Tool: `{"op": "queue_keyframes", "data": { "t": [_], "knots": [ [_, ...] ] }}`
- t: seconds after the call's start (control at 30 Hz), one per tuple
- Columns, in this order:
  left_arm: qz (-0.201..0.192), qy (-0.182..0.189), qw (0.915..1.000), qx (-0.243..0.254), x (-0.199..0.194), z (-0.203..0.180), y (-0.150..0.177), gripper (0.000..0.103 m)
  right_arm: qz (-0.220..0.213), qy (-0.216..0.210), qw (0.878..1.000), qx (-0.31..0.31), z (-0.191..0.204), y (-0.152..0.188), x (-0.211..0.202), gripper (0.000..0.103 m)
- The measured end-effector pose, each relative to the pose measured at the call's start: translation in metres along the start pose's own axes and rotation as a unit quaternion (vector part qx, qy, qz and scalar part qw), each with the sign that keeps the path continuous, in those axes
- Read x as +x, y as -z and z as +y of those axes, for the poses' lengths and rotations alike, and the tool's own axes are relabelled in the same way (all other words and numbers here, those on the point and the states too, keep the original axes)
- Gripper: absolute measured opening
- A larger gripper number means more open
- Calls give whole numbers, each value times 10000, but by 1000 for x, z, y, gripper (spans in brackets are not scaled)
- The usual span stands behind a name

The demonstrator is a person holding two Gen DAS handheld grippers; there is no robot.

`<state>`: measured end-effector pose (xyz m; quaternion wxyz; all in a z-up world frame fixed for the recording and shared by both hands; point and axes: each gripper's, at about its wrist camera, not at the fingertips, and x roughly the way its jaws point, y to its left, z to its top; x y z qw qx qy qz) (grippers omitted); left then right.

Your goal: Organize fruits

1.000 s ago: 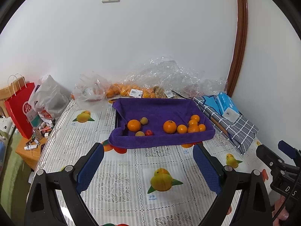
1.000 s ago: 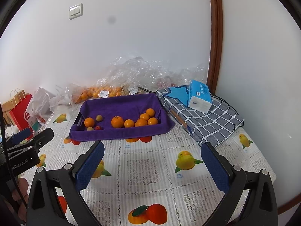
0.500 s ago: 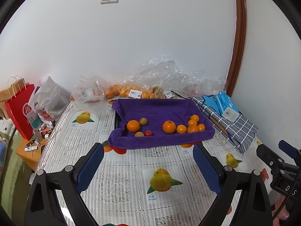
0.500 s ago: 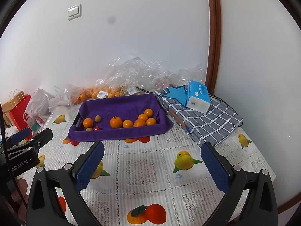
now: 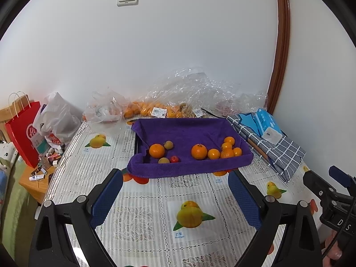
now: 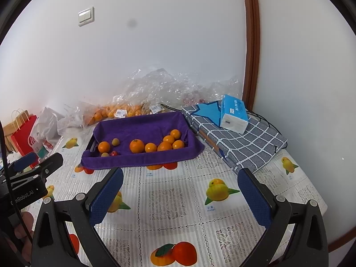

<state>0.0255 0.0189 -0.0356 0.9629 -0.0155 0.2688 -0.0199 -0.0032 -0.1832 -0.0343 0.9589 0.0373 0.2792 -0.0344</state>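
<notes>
A tray lined with a purple towel (image 5: 189, 131) (image 6: 138, 124) sits at the back of the table. Inside lie a large orange (image 5: 156, 150) (image 6: 104, 146) at the left, two small brownish fruits (image 5: 168, 145) and a small red one (image 5: 174, 159) (image 6: 113, 153) beside it, another large orange (image 5: 199, 151) (image 6: 136, 145) mid-tray, and a cluster of small oranges (image 5: 227, 149) (image 6: 170, 141) at the right. My left gripper (image 5: 175, 195) and right gripper (image 6: 180, 191) both hover open and empty over the tablecloth, well short of the tray.
Clear plastic bags with more oranges (image 5: 144, 111) (image 6: 111, 112) lie against the wall. A checked grey cloth bundle (image 6: 240, 142) with a blue tissue pack (image 6: 233, 113) lies right of the tray. A red paper bag (image 5: 22, 133) and a white bag (image 5: 57, 120) stand off the table's left edge.
Both views have shifted only slightly; the tray and fruits stay where they were, and both grippers remain open.
</notes>
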Motion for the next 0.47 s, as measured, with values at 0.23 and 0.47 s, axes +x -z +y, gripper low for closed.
{"op": "queue_keyframes", "data": {
  "t": [0.23, 0.47],
  "knots": [
    [23, 9, 10000, 13, 0, 0, -1, 96, 6, 19, 10000, -7, 0, 0, 1, 101],
    [-4, -9, 10000, -7, 0, 3, -1, 96, 14, 15, 10000, -75, 3, 0, 1, 101]
  ]
}}
